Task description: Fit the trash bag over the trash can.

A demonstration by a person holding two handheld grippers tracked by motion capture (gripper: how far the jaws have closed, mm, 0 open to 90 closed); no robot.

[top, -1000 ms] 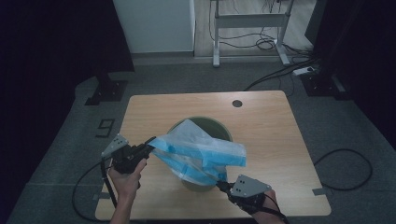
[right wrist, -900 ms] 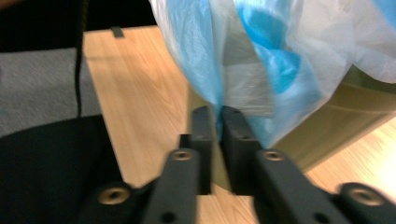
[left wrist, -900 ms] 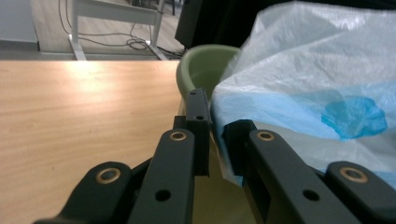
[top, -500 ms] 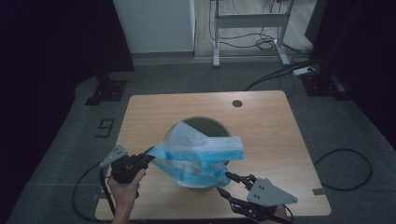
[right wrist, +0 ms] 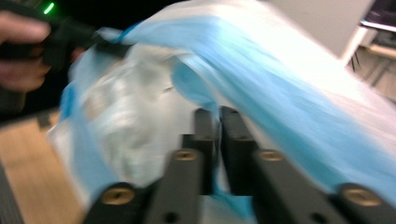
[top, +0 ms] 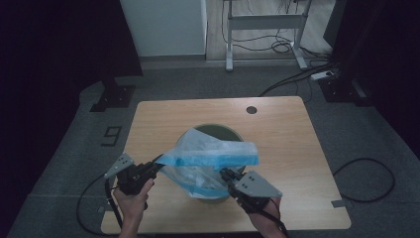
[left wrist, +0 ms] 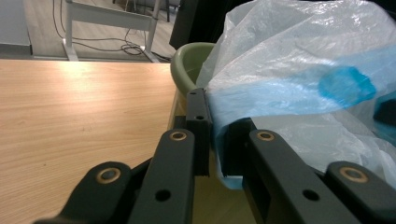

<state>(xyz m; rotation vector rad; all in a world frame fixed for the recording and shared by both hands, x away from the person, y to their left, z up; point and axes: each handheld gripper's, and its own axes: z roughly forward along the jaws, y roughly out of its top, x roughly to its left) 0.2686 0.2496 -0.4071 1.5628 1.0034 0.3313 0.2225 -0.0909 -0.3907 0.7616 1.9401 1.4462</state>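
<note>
Left tongs (top: 159, 167): jaws closed on a blue-banded edge of the plastic bag (top: 210, 161); seen from above at the bag's left end, in the person's left hand (top: 132, 198).
Right tongs (top: 224, 173): jaws have just been closing and now pinch a fold of the bag's blue film; from above they sit at the bag's near right side.
Left gripper view: left tongs (left wrist: 215, 140) clamp the bag (left wrist: 299, 70) edge between both pads; sharp picture, film rises just ahead and to the right of the jaws.
Right gripper view: right tongs (right wrist: 216, 140) grip the film; picture blurred, bag (right wrist: 261, 74) spreads ahead of and above the jaws; the other hand (right wrist: 21, 51) with its gripper holds the bag's far end, up and to the left.
Bin (top: 234, 136): green, round, on the bench (top: 287, 144) between the two tongs; high view gives its open rim beyond the bag, left gripper view gives its wall (left wrist: 187, 65) just ahead of the jaws.
Bin contents: bag hangs stretched over the mouth, lower part draped down the near wall; inside hidden by the film, cannot tell.
Bag: clear with blue bands, held taut between both tongs.
</note>
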